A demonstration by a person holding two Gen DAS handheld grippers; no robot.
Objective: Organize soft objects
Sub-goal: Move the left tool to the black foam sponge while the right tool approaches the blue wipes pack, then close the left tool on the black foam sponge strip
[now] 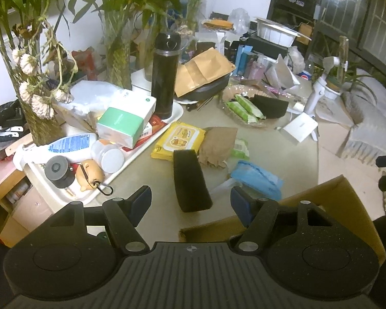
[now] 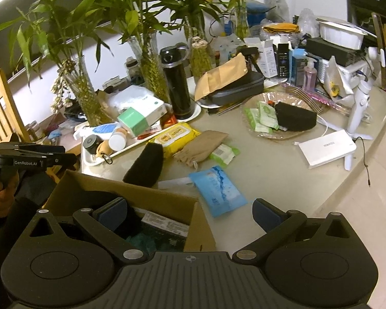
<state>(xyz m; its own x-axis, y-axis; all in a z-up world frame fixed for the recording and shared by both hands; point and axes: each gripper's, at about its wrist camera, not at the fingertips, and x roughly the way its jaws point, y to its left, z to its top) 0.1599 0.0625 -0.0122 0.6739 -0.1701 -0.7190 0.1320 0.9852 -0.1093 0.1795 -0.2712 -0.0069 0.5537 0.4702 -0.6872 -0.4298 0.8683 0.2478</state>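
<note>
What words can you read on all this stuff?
"GenRobot.AI" in white letters on the side of the black left tongs.
Pepsi logo, partly hidden, on the blue can.
Yellow wet-wipes pack: print too blurred to read.
Blue soft pack: print too blurred.
White flat box: grey word too small to read.
White bottle with blue label: text too small.

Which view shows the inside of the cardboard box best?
The right wrist view: the cardboard box opens toward the camera, with dark items visible inside. The left wrist view shows only the box's flap and outer edge, contents hidden.
</note>
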